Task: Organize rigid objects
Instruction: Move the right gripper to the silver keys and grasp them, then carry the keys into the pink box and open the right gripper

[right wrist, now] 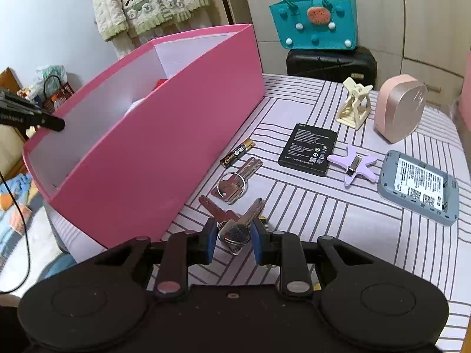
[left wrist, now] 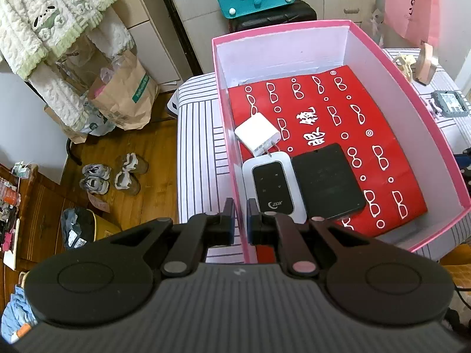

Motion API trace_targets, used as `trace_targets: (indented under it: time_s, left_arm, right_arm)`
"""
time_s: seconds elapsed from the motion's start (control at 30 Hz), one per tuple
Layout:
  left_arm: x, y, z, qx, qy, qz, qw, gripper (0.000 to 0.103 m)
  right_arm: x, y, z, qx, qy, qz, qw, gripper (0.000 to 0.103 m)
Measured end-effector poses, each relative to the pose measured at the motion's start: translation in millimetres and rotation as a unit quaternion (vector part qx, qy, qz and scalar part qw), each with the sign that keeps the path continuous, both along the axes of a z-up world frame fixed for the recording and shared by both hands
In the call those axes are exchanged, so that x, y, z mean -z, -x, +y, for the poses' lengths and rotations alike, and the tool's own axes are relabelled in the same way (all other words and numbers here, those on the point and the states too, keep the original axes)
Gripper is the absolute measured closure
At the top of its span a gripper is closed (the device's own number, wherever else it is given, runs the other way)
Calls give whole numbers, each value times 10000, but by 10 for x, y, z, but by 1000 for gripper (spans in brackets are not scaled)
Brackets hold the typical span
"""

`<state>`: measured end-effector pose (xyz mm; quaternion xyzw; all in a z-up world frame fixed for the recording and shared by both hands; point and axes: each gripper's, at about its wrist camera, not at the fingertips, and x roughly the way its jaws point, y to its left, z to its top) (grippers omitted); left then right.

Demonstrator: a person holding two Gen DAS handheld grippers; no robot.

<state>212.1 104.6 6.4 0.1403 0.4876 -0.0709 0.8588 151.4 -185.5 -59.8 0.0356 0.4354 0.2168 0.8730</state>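
While the left gripper [left wrist: 241, 217] hangs over the near wall of the pink box [left wrist: 435, 135], its jaws stand together on nothing, tipped steeply down toward the box floor. Inside, against that near wall, lie a white charger [left wrist: 257, 133], a white pocket router [left wrist: 273, 186] and a black flat device [left wrist: 328, 181], all resting on a red printed sheet [left wrist: 338, 111]. Each looks light and stiff; none needs care beyond a flat set-down.

From the right wrist view, the right gripper [right wrist: 232, 239] points down at the striped worktop [right wrist: 368, 235], near its front edge and just beside the box's long outer wall. A bunch of keys [right wrist: 235, 229] lies between the blue pads [right wrist: 255, 236], which are nearly on the key heads; whether they already pinch I cannot tell for certain. I judge the bunch small, hard and slippery, its loose keys likely to swing, so the stacked heads at the ring are the best place to hold. Further back sit a second key set [right wrist: 235, 181], an AA battery [right wrist: 238, 152], a flat black battery [right wrist: 307, 150], a purple star clip [right wrist: 353, 168] and a grey backless device [right wrist: 418, 188].
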Motion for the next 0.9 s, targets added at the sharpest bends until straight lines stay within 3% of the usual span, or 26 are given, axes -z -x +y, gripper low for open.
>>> trace_targets:
  time_s: [0.2, 0.43, 0.63, 0.9]
  left_arm:
    - [-9, 16, 4, 8, 4, -22, 10000, 96]
    - [-20, 14, 23, 24, 77, -6, 10000, 96]
    - [-10, -37, 91, 4, 270, 148, 9995, 96]
    - [-40, -30, 35, 139, 130, -40, 9998, 97]
  right_arm:
    - [-59, -112, -96, 112, -522, 373, 9979, 74]
    - [-327, -248, -135, 104, -686, 362, 9969, 75]
    - [-664, -277, -48, 39, -215, -156, 9996, 75]
    - [-1129, -376, 90, -274, -215, -437, 9984, 75]
